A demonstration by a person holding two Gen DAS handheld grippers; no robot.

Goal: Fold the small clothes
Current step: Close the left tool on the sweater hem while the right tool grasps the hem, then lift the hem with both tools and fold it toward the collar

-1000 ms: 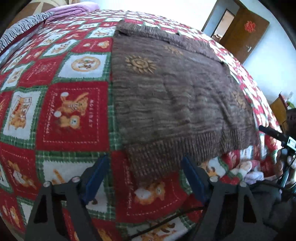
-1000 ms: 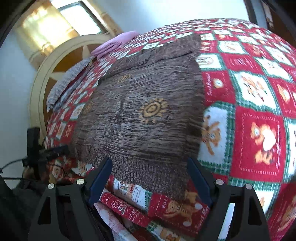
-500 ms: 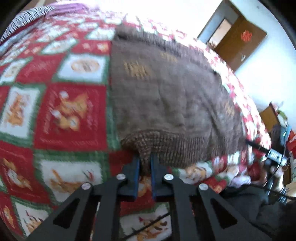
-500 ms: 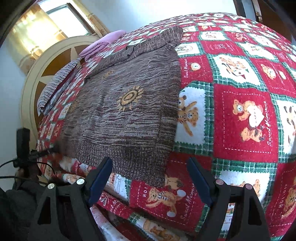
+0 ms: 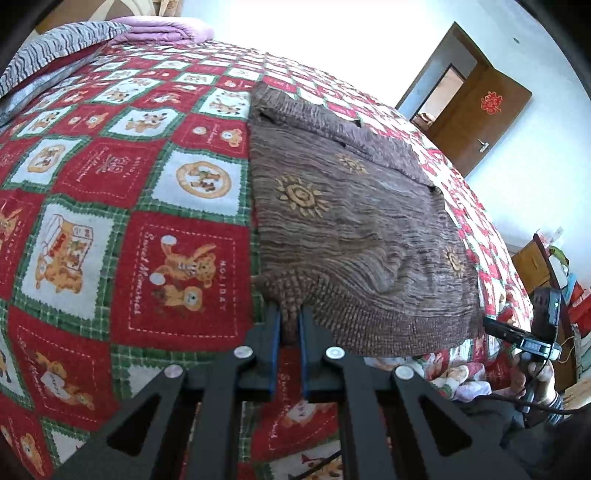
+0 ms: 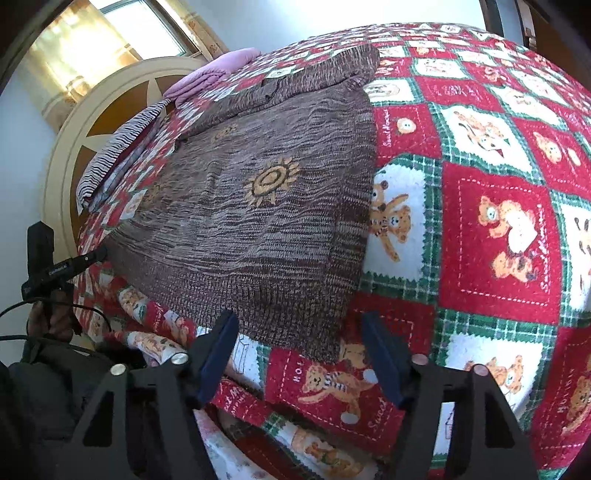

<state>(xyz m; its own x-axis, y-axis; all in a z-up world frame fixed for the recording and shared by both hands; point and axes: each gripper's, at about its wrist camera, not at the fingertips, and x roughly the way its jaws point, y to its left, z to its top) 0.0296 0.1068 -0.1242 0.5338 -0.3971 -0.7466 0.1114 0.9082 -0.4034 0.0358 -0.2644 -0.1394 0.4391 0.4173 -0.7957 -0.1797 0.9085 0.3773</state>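
Sweater [image 5: 354, 229] hem pinched by left gripper [image 5: 290, 325]; right gripper [image 6: 299, 354] spread, closing around its corner.

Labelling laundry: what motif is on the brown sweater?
Golden-yellow suns on the brown sweater; clearest in the right wrist view.

Both views are brightly daylit and sharp. Light is admitted through the curtained window [image 6: 110, 40]; the wall [image 5: 314, 33] is blown out white. Strong fisheye bending and dark vignetting are seen at the edges.
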